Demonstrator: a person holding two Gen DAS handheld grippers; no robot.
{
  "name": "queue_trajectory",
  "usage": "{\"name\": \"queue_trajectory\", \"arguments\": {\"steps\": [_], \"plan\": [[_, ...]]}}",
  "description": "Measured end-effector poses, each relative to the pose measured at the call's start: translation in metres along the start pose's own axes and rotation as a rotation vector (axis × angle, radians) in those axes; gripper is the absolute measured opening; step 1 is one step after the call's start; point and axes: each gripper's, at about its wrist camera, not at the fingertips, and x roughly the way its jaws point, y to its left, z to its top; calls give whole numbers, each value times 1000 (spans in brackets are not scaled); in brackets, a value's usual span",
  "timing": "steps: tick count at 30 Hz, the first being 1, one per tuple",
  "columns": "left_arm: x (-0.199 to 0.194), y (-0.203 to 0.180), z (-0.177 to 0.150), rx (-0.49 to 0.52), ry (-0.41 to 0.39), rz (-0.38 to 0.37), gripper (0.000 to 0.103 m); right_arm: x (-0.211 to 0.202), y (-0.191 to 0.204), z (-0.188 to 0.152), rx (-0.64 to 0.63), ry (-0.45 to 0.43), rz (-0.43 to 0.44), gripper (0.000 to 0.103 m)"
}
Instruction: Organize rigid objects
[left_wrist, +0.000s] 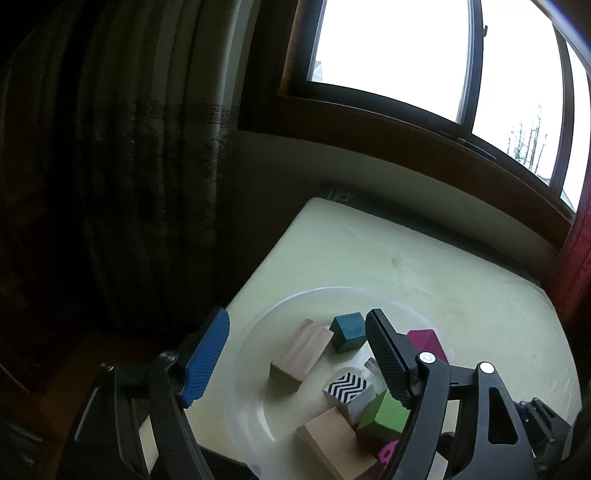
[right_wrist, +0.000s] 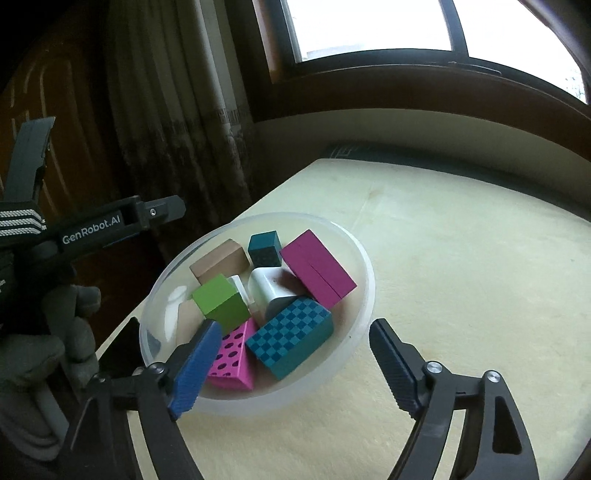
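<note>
Magenta block (right_wrist: 318, 272) lies tilted in bowl (right_wrist: 364, 295); both claws (left_wrist: 295, 360) (right_wrist: 291, 365) wide, empty.

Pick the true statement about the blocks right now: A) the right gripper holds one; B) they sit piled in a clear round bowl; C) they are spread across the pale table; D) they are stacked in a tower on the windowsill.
B: the right wrist view shows the blocks heaped inside the clear bowl, while the right gripper is open and empty.
</note>
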Motion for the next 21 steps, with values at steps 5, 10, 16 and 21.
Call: {"name": "queue_trajectory", "arguments": {"steps": [5, 10, 16, 21], "plan": [[-6, -1, -6, 12, 0, 19, 78, -4, 0, -3, -13, 1, -1, 92], [-12, -6, -15, 40, 14, 40, 81, -8, 5, -6, -36, -4, -7, 98], [-24, -10, -26, 69, 16, 72, 86, -14, 8, -9, -54, -33, -32, 102], [-32, -10, -41, 86, 35, 86, 90, -16, 4, -11, -70, -57, -79, 102]]}}
